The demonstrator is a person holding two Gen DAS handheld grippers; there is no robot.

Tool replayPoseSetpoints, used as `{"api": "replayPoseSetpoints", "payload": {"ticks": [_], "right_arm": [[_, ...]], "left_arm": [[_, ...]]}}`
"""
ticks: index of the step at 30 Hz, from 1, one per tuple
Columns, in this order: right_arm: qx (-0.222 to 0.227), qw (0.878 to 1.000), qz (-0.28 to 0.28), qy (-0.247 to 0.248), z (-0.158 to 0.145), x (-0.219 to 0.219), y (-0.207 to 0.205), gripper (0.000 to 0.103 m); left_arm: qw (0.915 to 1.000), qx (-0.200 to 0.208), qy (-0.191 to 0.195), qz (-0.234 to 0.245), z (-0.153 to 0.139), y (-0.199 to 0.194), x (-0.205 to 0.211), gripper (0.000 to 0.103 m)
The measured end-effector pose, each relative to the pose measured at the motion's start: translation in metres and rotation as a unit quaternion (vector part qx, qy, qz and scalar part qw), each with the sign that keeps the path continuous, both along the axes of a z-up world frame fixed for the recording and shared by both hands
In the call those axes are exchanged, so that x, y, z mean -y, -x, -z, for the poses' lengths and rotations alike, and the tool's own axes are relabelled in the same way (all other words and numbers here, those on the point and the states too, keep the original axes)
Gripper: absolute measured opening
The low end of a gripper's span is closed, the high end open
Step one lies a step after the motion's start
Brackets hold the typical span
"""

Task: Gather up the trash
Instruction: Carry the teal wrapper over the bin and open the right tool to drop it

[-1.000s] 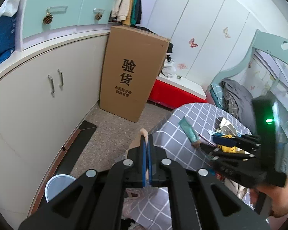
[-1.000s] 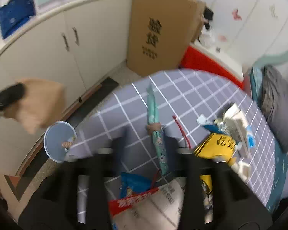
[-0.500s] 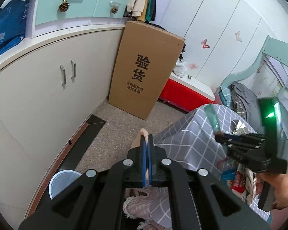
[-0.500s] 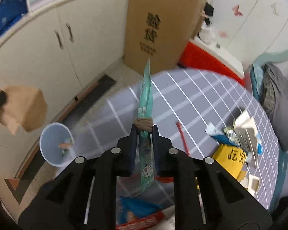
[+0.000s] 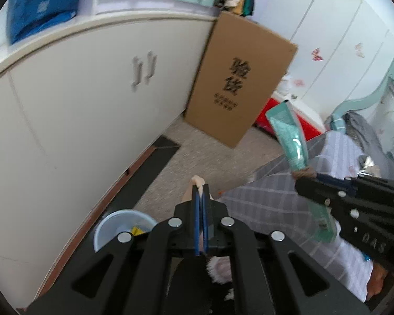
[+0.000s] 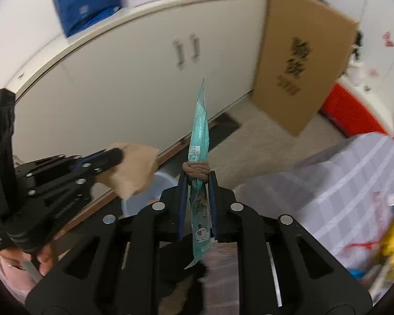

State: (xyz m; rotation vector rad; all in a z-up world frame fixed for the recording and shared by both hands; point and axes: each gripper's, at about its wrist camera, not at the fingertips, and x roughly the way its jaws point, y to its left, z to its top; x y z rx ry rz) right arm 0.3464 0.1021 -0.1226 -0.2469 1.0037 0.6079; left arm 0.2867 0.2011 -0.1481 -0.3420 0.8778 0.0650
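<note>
Close in, the left tongs (image 5: 201,193) pinch a crumpled tan paper scrap (image 6: 135,169) while the right tongs (image 6: 197,177) clamp a long, glossy teal wrapper (image 6: 200,128), both above the round pale-blue plastic bin (image 5: 113,224) beside the checked-cloth desk (image 5: 281,204).

A tall cardboard box (image 5: 239,78) with black printed characters is leaning against the cream cabinet (image 5: 78,110), whose two doors are showing paired handles (image 5: 144,69). A blue bag (image 6: 86,0) is lying on top of the cabinet. A red box (image 6: 352,113) is sitting on the floor beyond the cardboard. A grey checked cloth (image 6: 349,178) is covering the surface. Butterfly stickers (image 5: 317,55) are dotting the white wardrobe doors.
</note>
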Motion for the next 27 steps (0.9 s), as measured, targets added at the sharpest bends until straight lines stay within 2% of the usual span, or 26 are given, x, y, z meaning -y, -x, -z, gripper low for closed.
{"api": "replayPoseSetpoints", "payload": {"ticks": [7, 11, 13, 14, 15, 17, 20, 27], "right_arm": [[-0.046, 0.999, -0.016, -0.014, 0.052, -0.048, 0.012, 0.015], [-0.067, 0.998, -0.011, -0.015, 0.079, -0.066, 0.013, 0.015], [-0.080, 0.997, -0.008, -0.016, 0.092, -0.072, 0.013, 0.016], [-0.089, 0.996, -0.007, -0.016, 0.098, -0.076, 0.014, 0.016], [-0.096, 0.995, -0.006, -0.015, 0.104, -0.078, 0.015, 0.016], [-0.104, 0.994, -0.007, -0.013, 0.111, -0.080, 0.017, 0.016], [-0.113, 0.994, -0.008, -0.013, 0.117, -0.083, 0.018, 0.016], [-0.125, 0.992, -0.009, -0.017, 0.119, -0.092, 0.020, 0.016]], "left_arm": [[0.9985, -0.046, 0.004, -0.028, 0.043, 0.012, -0.043, 0.002], [0.9957, -0.077, 0.025, -0.045, 0.073, 0.013, -0.068, 0.005], [0.9929, -0.101, 0.036, -0.052, 0.089, 0.011, -0.077, 0.018], [0.9915, -0.110, 0.040, -0.057, 0.095, 0.011, -0.080, 0.033], [0.9902, -0.117, 0.041, -0.065, 0.102, 0.012, -0.085, 0.043], [0.9887, -0.126, 0.034, -0.075, 0.110, 0.016, -0.090, 0.049], [0.9882, -0.127, 0.033, -0.079, 0.114, 0.022, -0.094, 0.051], [0.9886, -0.121, 0.028, -0.085, 0.112, 0.032, -0.099, 0.053]]}}
